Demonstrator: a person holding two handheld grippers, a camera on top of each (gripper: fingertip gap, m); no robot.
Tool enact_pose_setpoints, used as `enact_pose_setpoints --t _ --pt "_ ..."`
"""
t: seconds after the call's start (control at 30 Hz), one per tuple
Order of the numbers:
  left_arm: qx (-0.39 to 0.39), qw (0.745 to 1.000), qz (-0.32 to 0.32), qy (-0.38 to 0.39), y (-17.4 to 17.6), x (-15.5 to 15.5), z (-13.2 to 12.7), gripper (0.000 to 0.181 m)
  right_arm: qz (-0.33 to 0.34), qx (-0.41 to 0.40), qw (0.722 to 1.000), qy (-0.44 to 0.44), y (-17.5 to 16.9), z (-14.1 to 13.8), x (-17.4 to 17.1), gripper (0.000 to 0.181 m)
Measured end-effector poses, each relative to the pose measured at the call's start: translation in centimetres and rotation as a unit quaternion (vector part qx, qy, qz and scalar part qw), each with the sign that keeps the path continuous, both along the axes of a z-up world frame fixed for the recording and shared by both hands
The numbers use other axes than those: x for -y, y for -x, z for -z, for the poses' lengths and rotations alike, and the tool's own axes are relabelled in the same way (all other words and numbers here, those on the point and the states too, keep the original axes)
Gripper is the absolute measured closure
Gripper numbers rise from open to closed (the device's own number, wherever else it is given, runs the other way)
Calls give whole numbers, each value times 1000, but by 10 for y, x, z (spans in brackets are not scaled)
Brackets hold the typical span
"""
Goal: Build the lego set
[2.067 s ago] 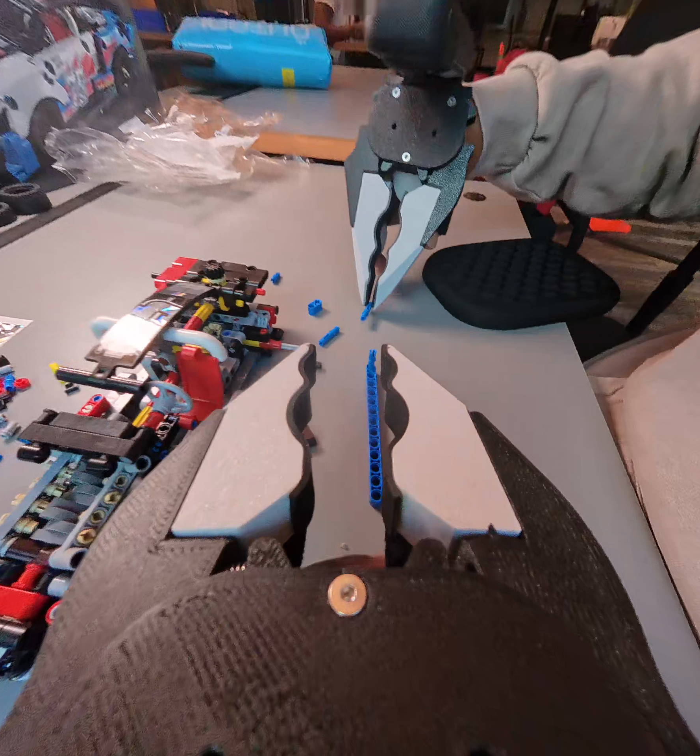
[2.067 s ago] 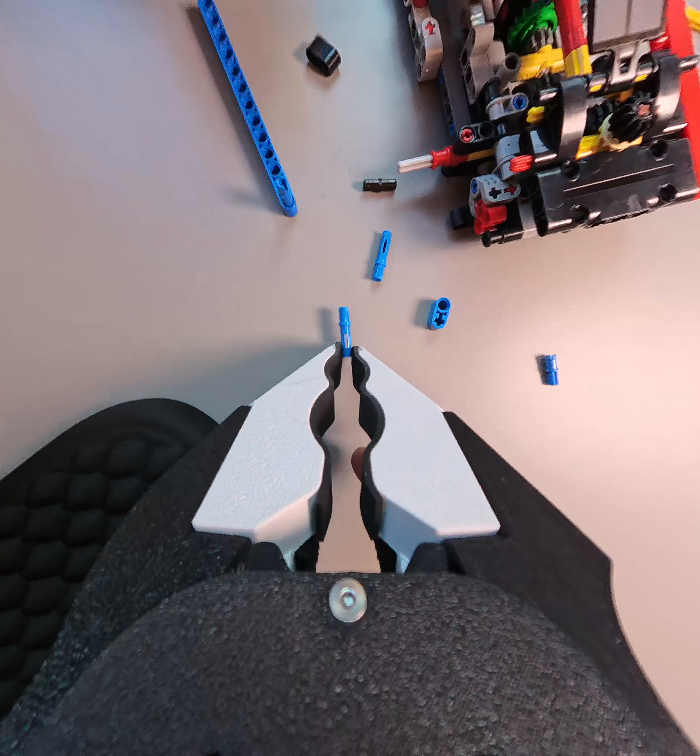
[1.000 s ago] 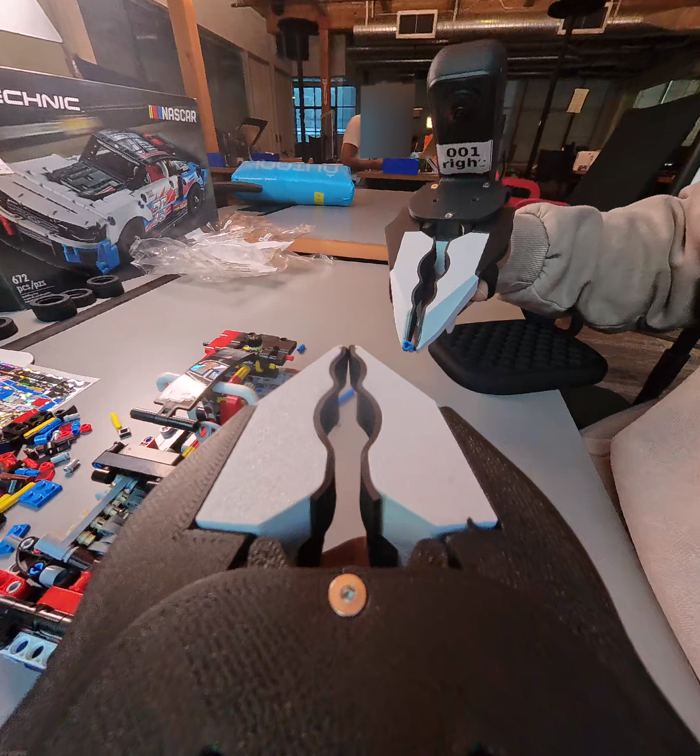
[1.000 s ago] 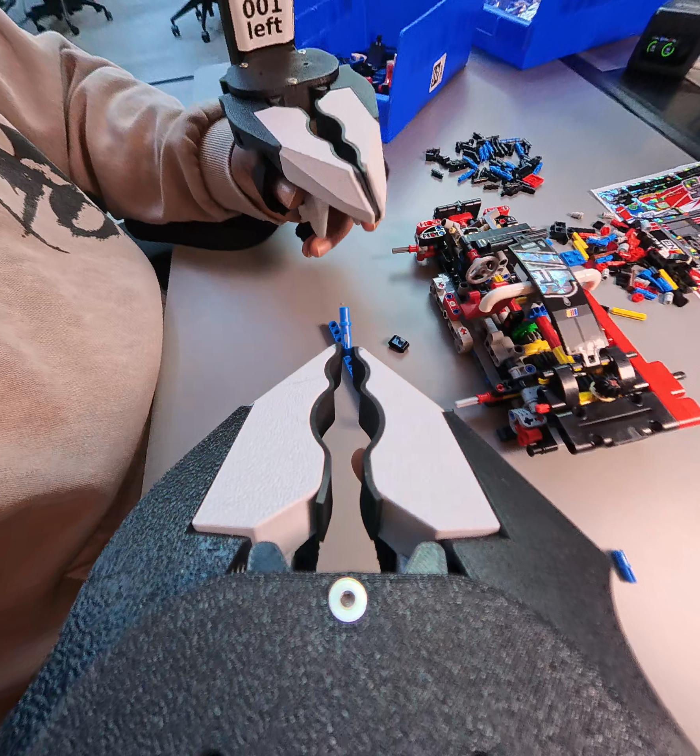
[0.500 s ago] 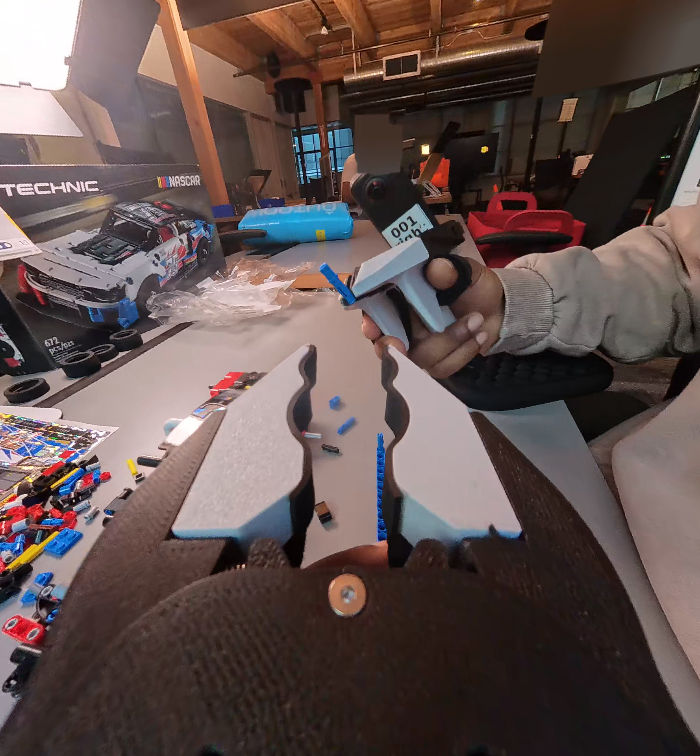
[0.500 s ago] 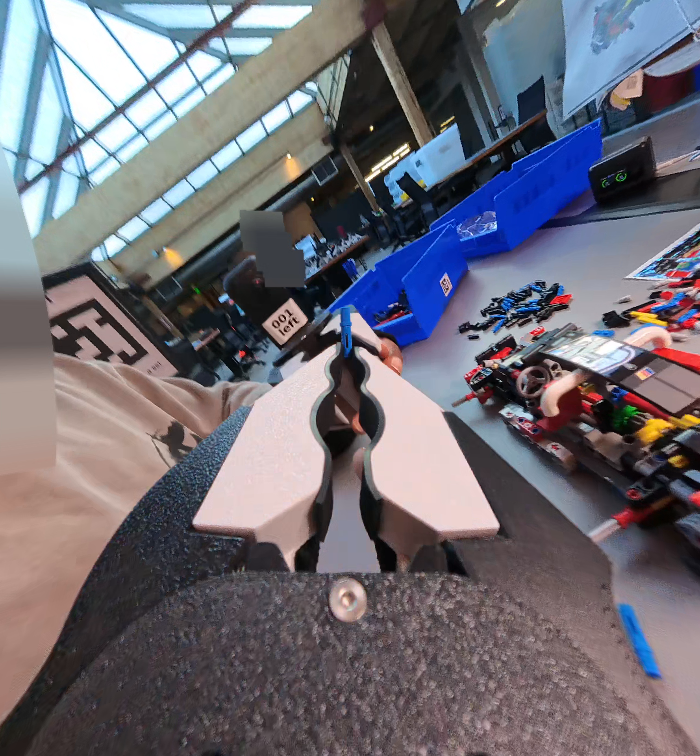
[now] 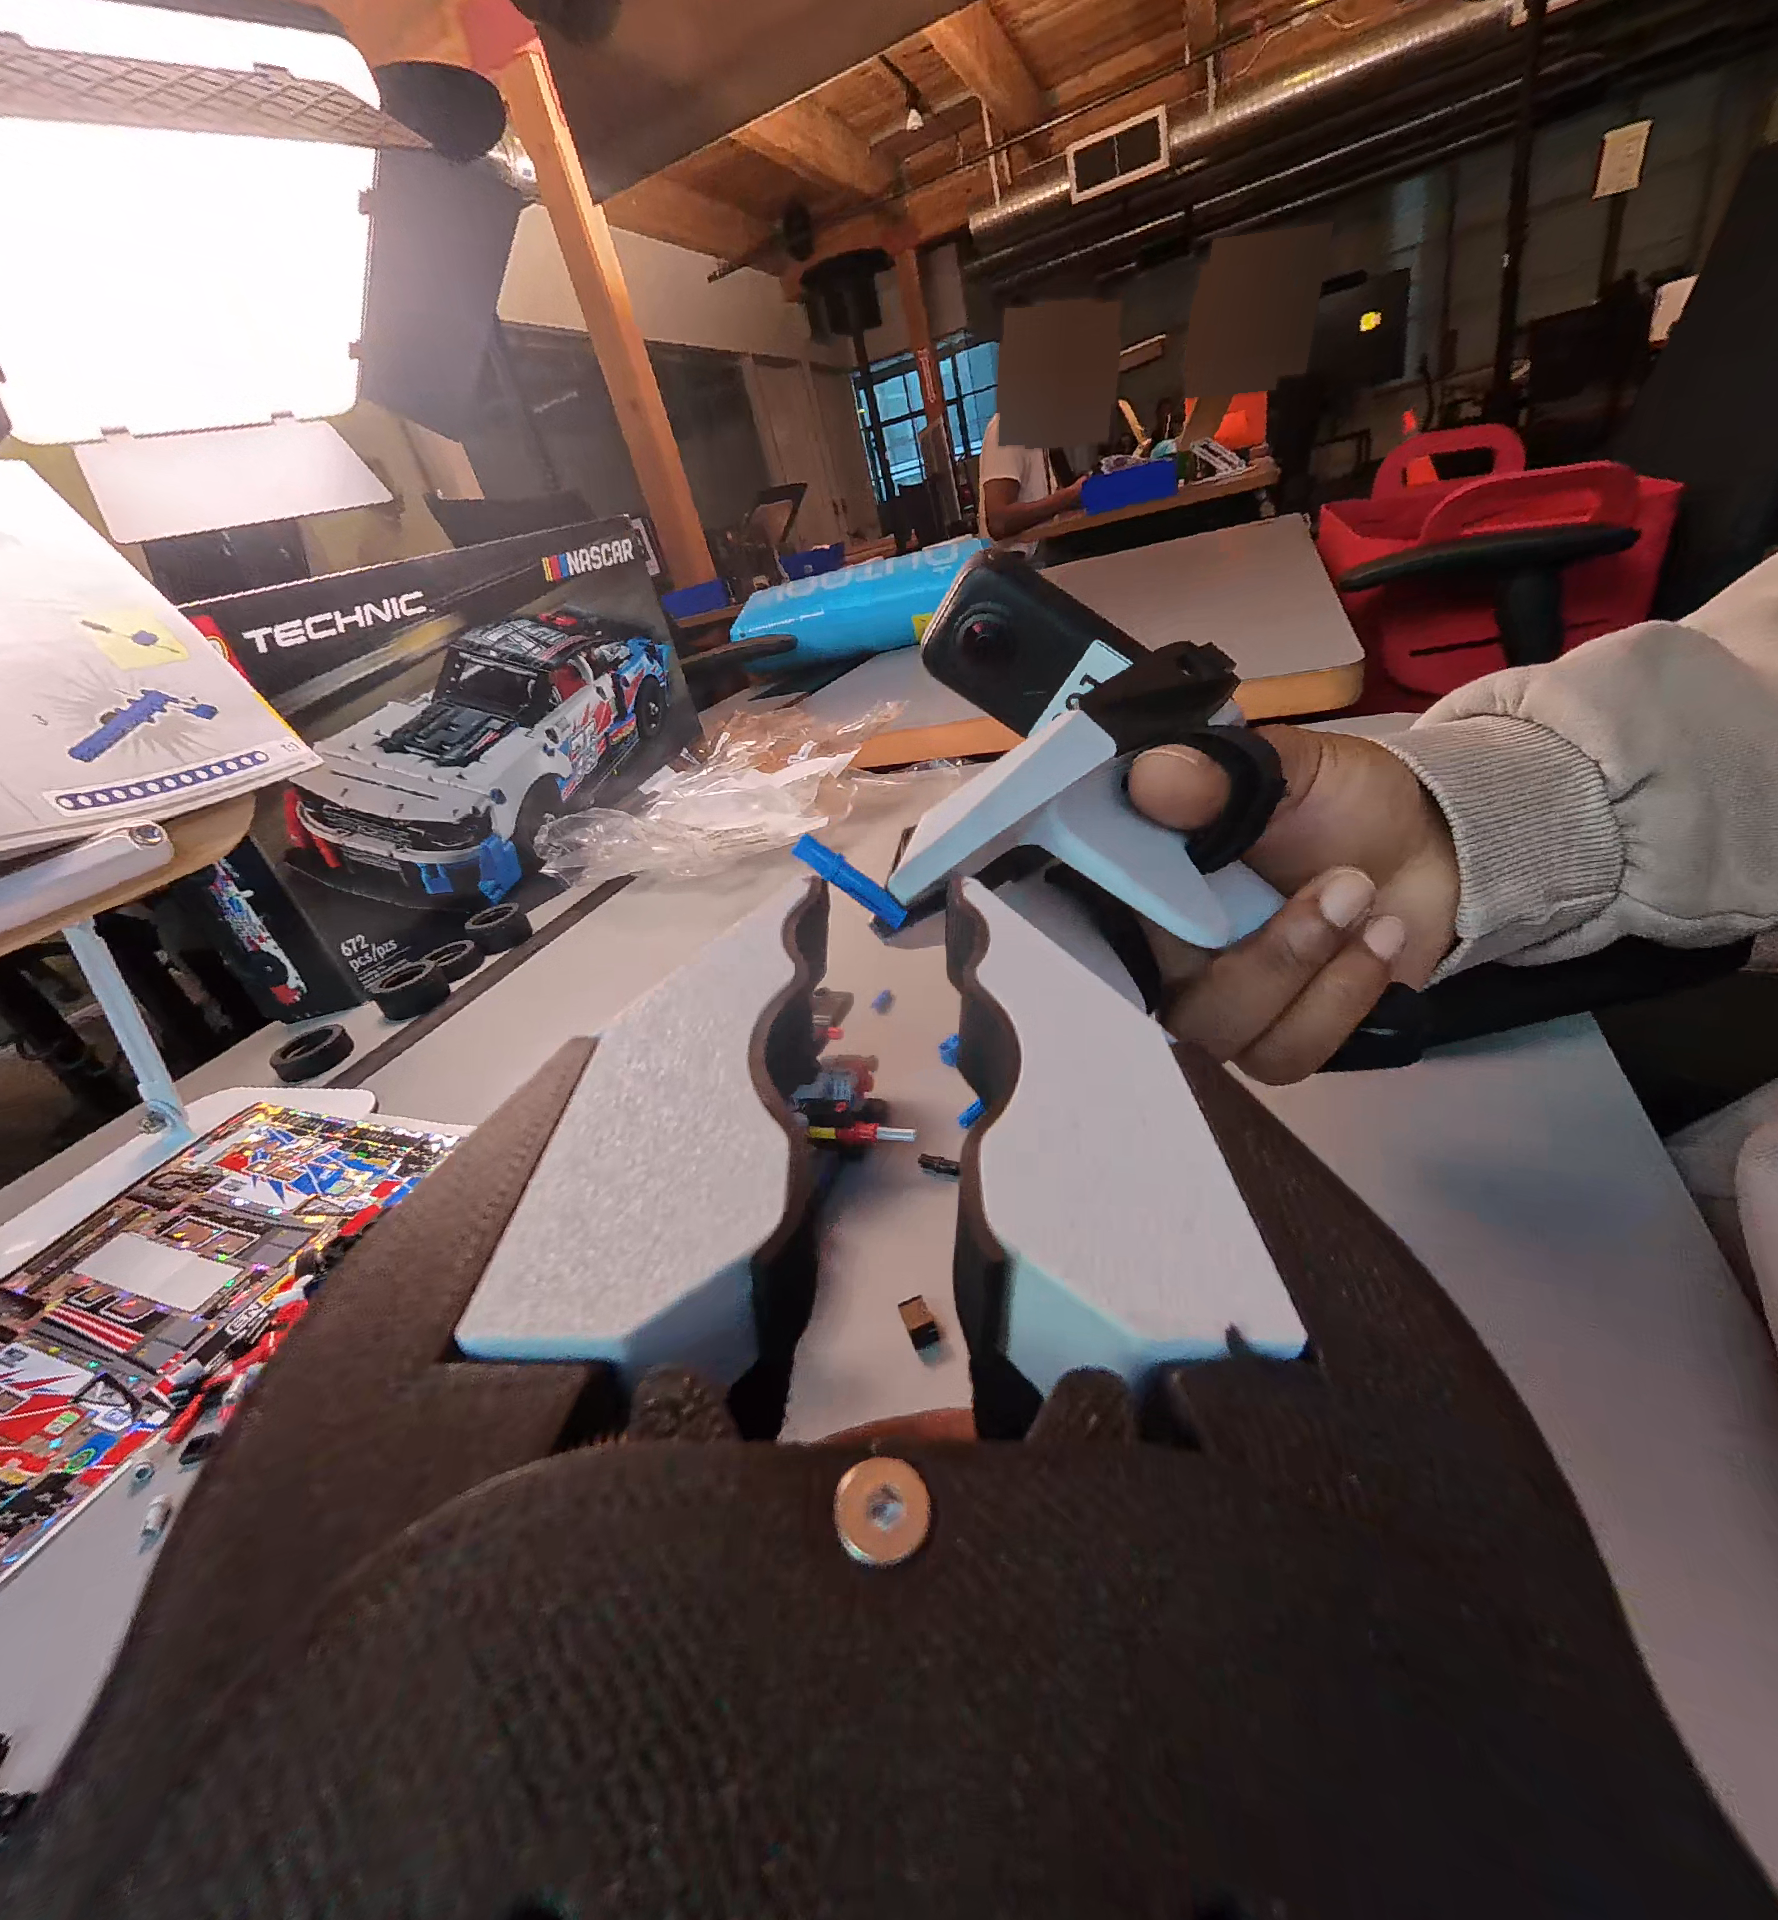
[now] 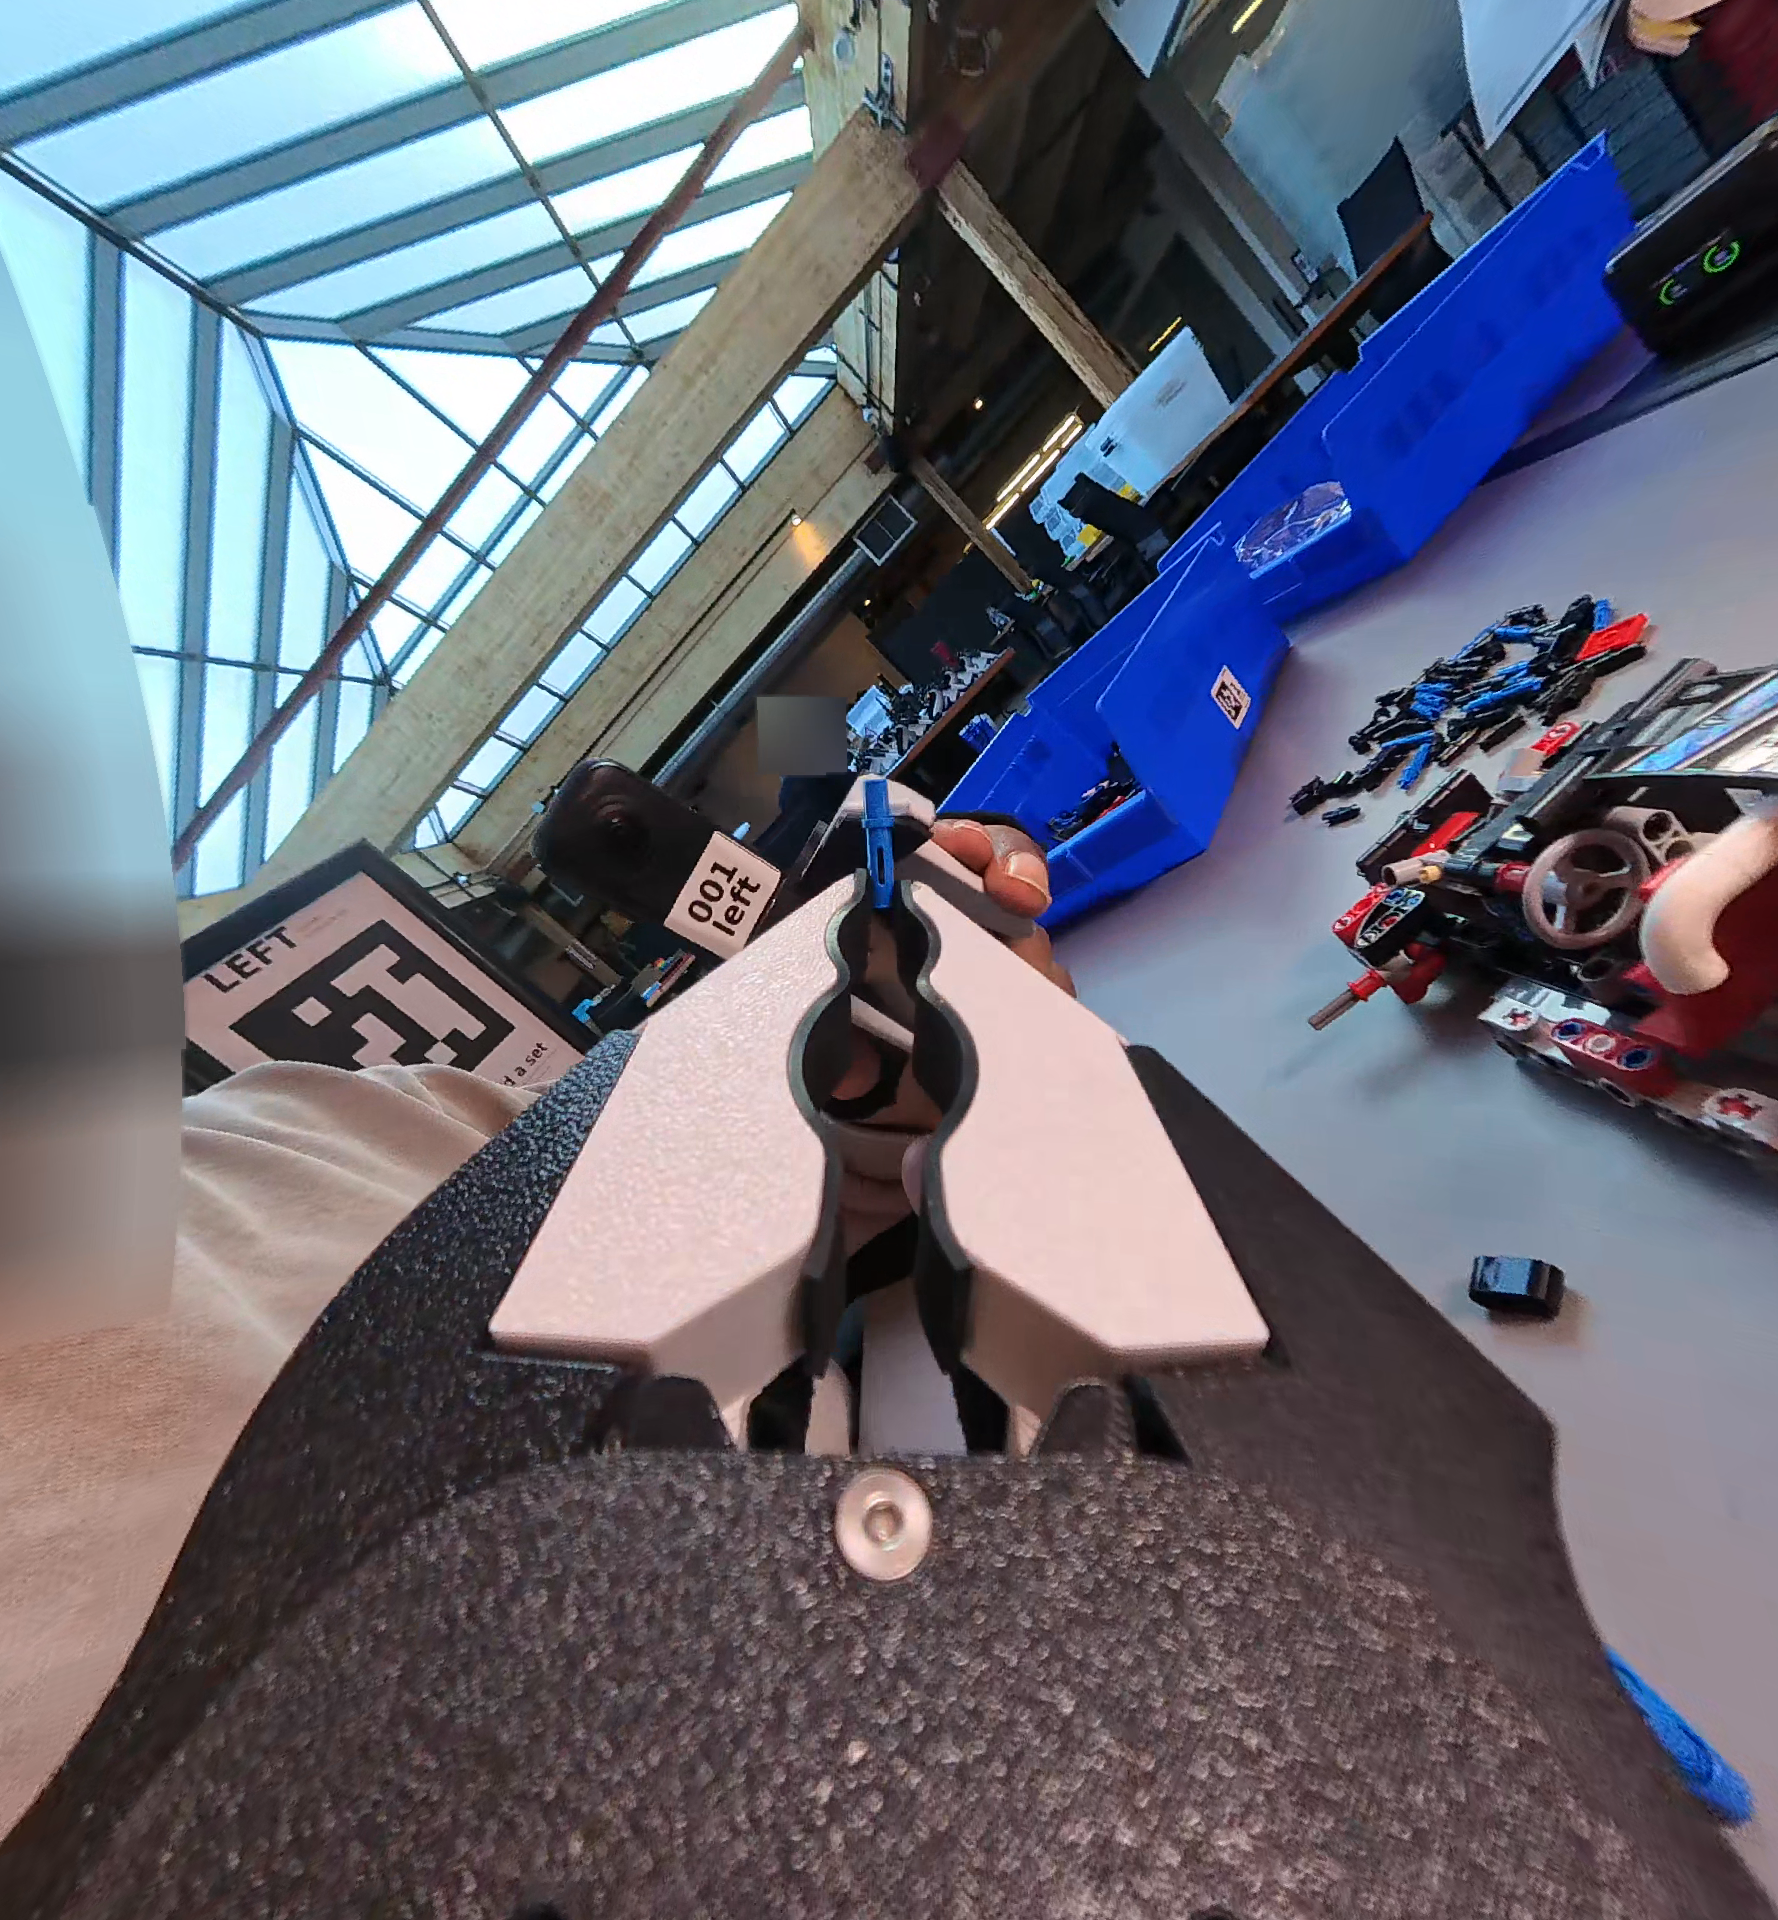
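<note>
My right gripper (image 8: 880, 896) is shut on a small blue pin (image 8: 877, 847), which sticks out past its tips. In the left wrist view the right gripper (image 7: 900, 902) comes in from the right, with the blue pin (image 7: 841, 875) pointing up and left. My left gripper (image 7: 885, 899) is open and empty, and the pin's held end lies between its fingertips. The left gripper's fingers (image 8: 968, 896) show just behind the pin in the right wrist view. The part-built red and black car (image 8: 1643, 935) stands on the grey table (image 8: 1384, 1091) to the right.
A small black piece (image 8: 1516, 1283) and a long blue beam (image 8: 1685, 1745) lie on the table near me. A pile of loose pieces (image 8: 1467, 696) and blue bins (image 8: 1280, 644) lie farther back. The set's box (image 7: 449, 727), sticker sheet (image 7: 137, 1299), instruction booklet (image 7: 64, 707), tyres (image 7: 313, 1049) and plastic bags (image 7: 708, 810) are at the left. The grippers are tip to tip, or close to it.
My right gripper lifted the blue pin off the table and brought it up to my left gripper's fingertips. My left gripper opened from shut, and both grippers tilted upward.
</note>
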State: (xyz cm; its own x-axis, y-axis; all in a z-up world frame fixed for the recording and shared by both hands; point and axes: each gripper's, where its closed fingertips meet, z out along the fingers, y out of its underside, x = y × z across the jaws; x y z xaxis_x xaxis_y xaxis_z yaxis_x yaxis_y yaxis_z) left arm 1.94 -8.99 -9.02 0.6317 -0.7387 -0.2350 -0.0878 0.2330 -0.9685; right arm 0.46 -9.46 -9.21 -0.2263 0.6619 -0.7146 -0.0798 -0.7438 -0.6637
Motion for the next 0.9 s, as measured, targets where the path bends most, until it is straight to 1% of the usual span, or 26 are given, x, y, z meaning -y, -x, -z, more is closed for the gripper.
enact_pose_setpoints --t 0.27,0.4,0.5,0.53,0.63,0.73,0.8,0.9 --pt "-58 998 -6 -6 -2 -2 14 166 10 54 998 -16 -1 14 -3 180" --pt "-122 992 1 -11 -6 -1 31 167 -1 126 990 -68 -3 31 -2 180" --pt "-190 981 4 -37 -10 1 48 170 -31 188 979 -72 -5 46 3 179" --pt "-202 979 4 -39 -11 1 52 171 -39 204 976 -69 -6 50 4 179" --pt "-200 979 25 -6 -13 3 59 170 -55 234 968 -67 -9 57 6 179" --pt "-184 981 57 31 -15 6 64 171 -75 243 965 -56 -10 61 9 179" --pt "-166 982 73 47 -15 8 63 172 -88 229 969 -36 -10 60 10 180" --pt "-162 982 85 55 -16 11 64 172 -104 211 972 -10 -11 59 13 179"
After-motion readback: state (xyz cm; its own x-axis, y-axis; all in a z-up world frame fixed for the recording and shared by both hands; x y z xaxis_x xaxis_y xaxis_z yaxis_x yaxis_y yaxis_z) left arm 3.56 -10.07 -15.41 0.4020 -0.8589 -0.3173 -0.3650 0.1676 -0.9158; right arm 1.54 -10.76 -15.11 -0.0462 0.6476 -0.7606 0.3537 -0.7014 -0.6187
